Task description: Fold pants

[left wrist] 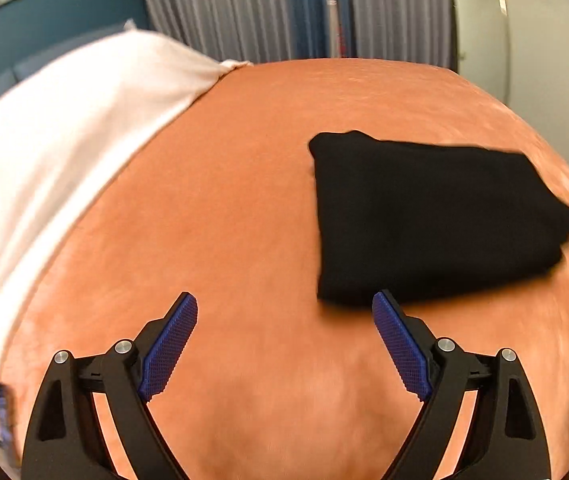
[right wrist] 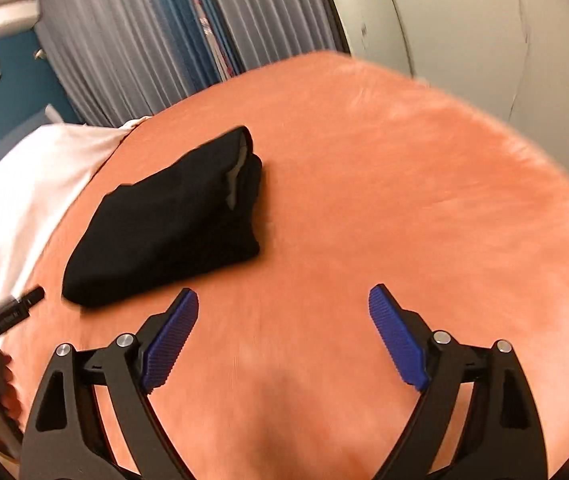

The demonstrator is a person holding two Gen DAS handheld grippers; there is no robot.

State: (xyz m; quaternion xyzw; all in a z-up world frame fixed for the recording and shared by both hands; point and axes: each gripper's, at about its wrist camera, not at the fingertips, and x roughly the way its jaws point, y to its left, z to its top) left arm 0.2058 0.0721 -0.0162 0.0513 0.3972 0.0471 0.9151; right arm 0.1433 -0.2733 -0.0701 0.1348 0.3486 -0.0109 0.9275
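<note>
Black pants [left wrist: 432, 216] lie folded into a compact stack on the orange bed cover [left wrist: 244, 184], right of centre in the left wrist view. My left gripper [left wrist: 284, 312] stands open over bare cover, its right fingertip just short of the stack's near edge, nothing between the blue pads [left wrist: 170, 350]. In the right wrist view the same folded pants [right wrist: 164, 224] sit left of centre, a grey lining showing at the far end. My right gripper [right wrist: 283, 308] is open too, to the right of the stack and apart from it.
A white pillow [left wrist: 64, 152] lies along the left side of the bed. Grey curtains [left wrist: 244, 4] and a white wall stand behind the bed's far edge. The other gripper's tip [right wrist: 24, 300] and a hand [right wrist: 0, 392] show at the right wrist view's left edge.
</note>
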